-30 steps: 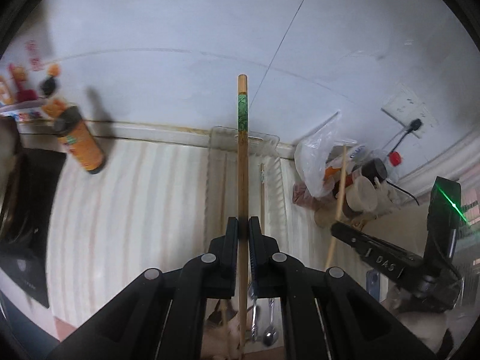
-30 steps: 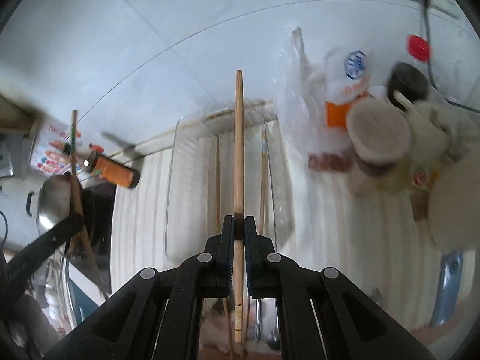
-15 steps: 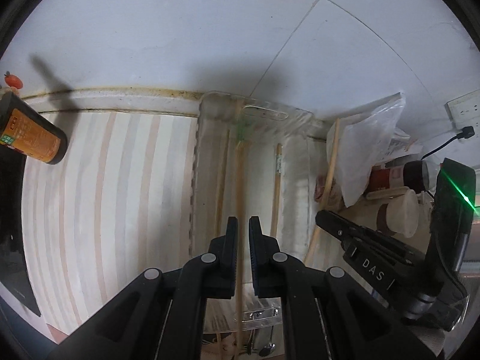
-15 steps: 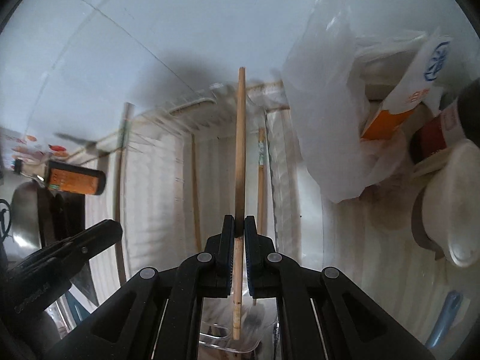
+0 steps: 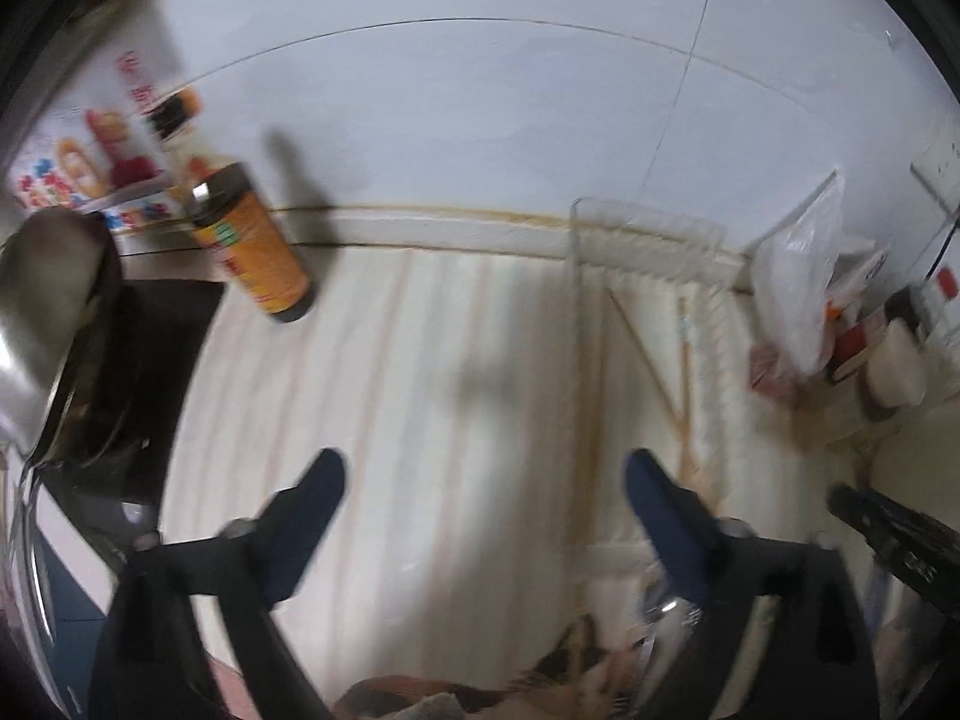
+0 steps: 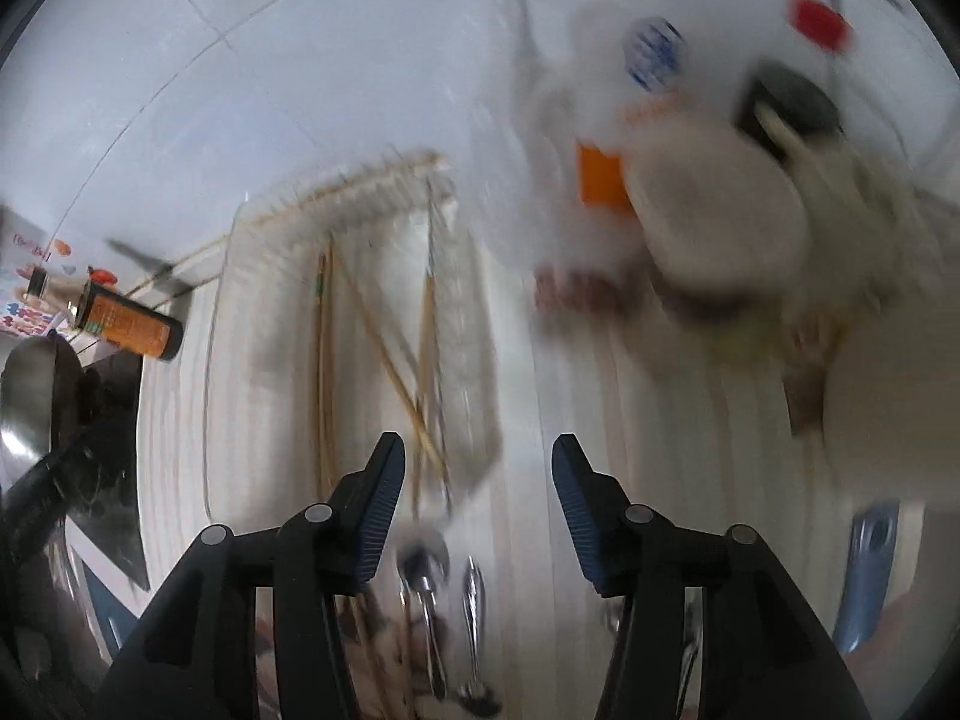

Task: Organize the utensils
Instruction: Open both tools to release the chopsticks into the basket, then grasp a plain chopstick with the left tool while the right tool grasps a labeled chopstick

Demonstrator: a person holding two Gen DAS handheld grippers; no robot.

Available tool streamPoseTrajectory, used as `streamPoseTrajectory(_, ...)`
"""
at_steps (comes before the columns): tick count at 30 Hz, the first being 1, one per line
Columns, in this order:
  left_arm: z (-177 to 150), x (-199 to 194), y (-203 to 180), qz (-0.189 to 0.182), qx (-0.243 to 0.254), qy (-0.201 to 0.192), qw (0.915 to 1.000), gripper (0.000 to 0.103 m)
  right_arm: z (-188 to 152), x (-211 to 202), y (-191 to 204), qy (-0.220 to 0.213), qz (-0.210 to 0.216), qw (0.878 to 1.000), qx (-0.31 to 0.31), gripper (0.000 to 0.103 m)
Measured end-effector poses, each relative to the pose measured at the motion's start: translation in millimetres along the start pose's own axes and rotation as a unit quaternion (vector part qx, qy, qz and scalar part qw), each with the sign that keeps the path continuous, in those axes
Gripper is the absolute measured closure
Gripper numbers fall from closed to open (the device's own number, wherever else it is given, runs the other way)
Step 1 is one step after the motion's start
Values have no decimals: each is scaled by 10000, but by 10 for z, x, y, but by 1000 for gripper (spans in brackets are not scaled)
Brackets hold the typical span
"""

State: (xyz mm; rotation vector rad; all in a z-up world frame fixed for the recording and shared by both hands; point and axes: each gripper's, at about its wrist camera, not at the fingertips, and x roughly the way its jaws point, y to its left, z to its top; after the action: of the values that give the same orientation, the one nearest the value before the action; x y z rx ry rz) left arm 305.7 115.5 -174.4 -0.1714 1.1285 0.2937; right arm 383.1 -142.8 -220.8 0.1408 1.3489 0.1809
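Observation:
My left gripper (image 5: 485, 468) hangs over the striped mat, its jaws opening wide with nothing between them. To its right stands the clear plastic tray (image 5: 576, 252) with wooden chopsticks (image 5: 681, 360) lying in it. In the right wrist view my right gripper (image 6: 478, 450) is above the tray's near end, jaws opening, nothing between them. Several chopsticks (image 6: 321, 360) lie lengthwise in the tray (image 6: 360, 177), and one (image 6: 384, 354) lies slantwise across the others. Metal spoons (image 6: 426, 591) show below the fingers. Both views are blurred.
An orange-labelled bottle (image 5: 258, 252) lies at the back left beside a dark stove with a metal pan (image 5: 54, 276). A plastic bag (image 5: 798, 276), jars and a white lidded tub (image 6: 714, 216) crowd the right. A blue object (image 6: 870, 570) lies at the front right.
Both grippers were shut on a chopstick each and have let go; their jaws now stand apart. The chopsticks now lie in the tray. Both hands have sunk and the views have swung.

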Motion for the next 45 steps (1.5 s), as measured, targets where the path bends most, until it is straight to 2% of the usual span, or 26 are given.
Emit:
streamPoseTrajectory(5, -583, 145, 34, 16, 117, 311, 9994, 0, -649, 136, -261, 287, 166, 9991, 268, 52)
streamPoseTrajectory(6, -764, 237, -13, 1, 199, 512, 9985, 0, -766, 185, -307, 336, 193, 9986, 347, 62)
streamPoseTrajectory(8, -1043, 405, -136, -23, 323, 886, 9955, 1, -991, 327, -409, 524, 98, 9973, 495, 76)
streamPoseTrajectory(10, -1263, 575, -277, -149, 443, 1221, 9914, 4, -1087, 428, -430, 631, 25, 9965, 541, 81)
streamPoseTrajectory(13, -1547, 802, -493, -267, 614, 1667, 9837, 30, -1194, 490, -511, 716, -109, 9957, 585, 82)
streamPoseTrajectory(14, -1620, 868, -559, -275, 662, 1773, 9815, 43, -1214, 495, -532, 720, -136, 9954, 620, 82)
streamPoseTrajectory(16, -1711, 971, -649, -219, 754, 1908, 9785, 55, -1240, 493, -569, 724, -146, 9949, 692, 81)
streamPoseTrajectory(19, -1721, 922, -708, -248, 874, 1729, 9807, 72, -1294, 482, -595, 792, -24, 9937, 798, 81)
streamPoseTrajectory(20, -1711, 898, -694, -317, 850, 1743, 9805, 89, -1318, 480, -582, 822, 25, 9934, 805, 81)
streamPoseTrajectory(21, -1698, 879, -664, -282, 837, 1750, 9806, 98, -1323, 475, -548, 836, 62, 9933, 796, 81)
streamPoseTrajectory(26, -1686, 764, -151, -41, 431, 1743, 9837, 98, -1425, 478, -259, 1026, 413, 9920, 605, 81)
streamPoseTrajectory(30, -1723, 660, 324, 183, -10, 1767, 9841, 98, -1515, 640, 265, 1284, 517, 9903, 84, 81)
streamPoseTrajectory(34, -1733, 558, 612, 262, -384, 1739, 9837, 98, -1551, 827, 659, 1304, 190, 9906, -367, 81)
streamPoseTrajectory(39, -1717, 441, 726, 200, -626, 1705, 9832, 98, -1532, 1099, 995, 1408, -447, 9851, -880, 82)
streamPoseTrajectory(40, -1747, 417, 751, 191, -646, 1700, 9831, 98, -1532, 1094, 1044, 1319, -539, 9850, -976, 83)
streamPoseTrajectory(41, -1760, 395, 756, 181, -667, 1699, 9830, 98, -1538, 1114, 1111, 1307, -634, 9831, -1113, 93)
streamPoseTrajectory(42, -1743, 396, 835, 158, -698, 1699, 9829, 98, -1546, 1119, 1162, 1299, -726, 9816, -1198, 95)
streamPoseTrajectory(45, -1867, 386, 743, 102, -779, 1690, 9825, 98, -1606, 1136, 1309, 1285, -750, 9751, -1643, 96)
